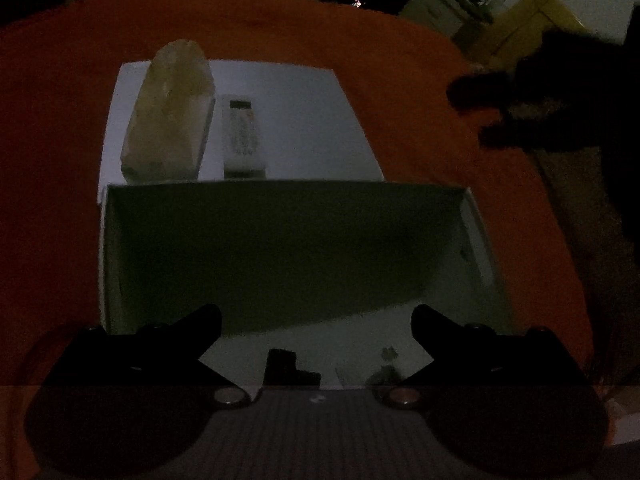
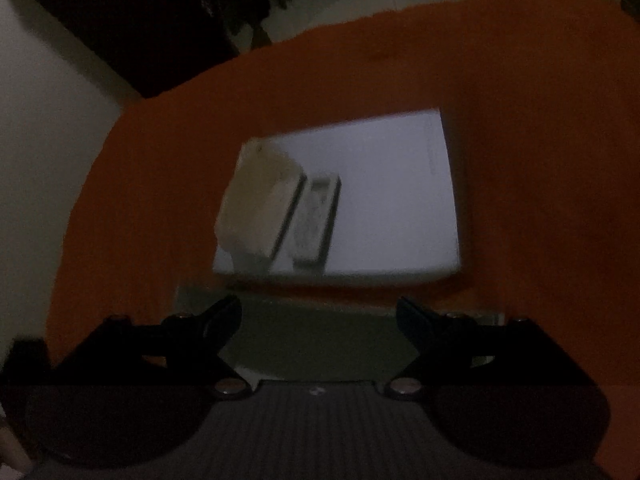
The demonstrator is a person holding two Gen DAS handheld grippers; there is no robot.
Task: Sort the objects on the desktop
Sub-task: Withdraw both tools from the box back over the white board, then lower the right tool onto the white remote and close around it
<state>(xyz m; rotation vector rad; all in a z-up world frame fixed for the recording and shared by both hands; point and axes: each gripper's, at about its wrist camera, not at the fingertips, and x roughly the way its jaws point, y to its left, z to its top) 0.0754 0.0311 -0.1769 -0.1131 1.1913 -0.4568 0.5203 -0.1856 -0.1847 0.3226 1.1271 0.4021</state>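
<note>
Left wrist view: left gripper (image 1: 316,328) wide open w/ nothing held, over the open box (image 1: 280,248), remote (image 1: 243,140) straight ahead beyond it on the white sheet (image 1: 304,120), long axis pointing away, beside the tissue pack (image 1: 168,116); right gripper (image 2: 319,320) also open, empty, farther back.

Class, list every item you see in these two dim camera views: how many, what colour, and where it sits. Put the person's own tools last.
Cloth: one, orange-red, covering the surface.
Flat lid: one, white, on the cloth behind the box.
Open box: one, white walls, shadowed inside, nearest the camera.
Tissue pack: one, pale cream, on the lid's left part.
Remote: one, light grey, beside the pack.
Left gripper: one, black, open.
Right gripper: one, black, open.
</note>
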